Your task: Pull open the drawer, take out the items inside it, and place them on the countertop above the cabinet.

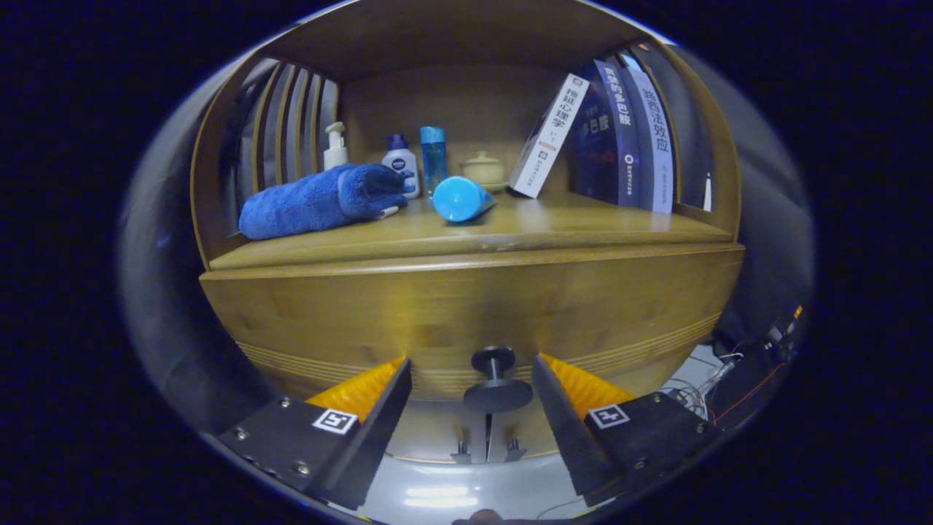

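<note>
Gripper: gaping wide, gripping nothing, flanking the knob without touching.
Knob: sticking out of the closed drawer front, sitting between the fingers.
Countertop: carrying a rolled blue towel, toppled blue bottle, leaning books.

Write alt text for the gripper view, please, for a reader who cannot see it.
The open gripper has its fingers on either side of the drawer knob, not touching it. Above, the wooden countertop holds a blue towel, bottles, a small pot and leaning books.
</note>
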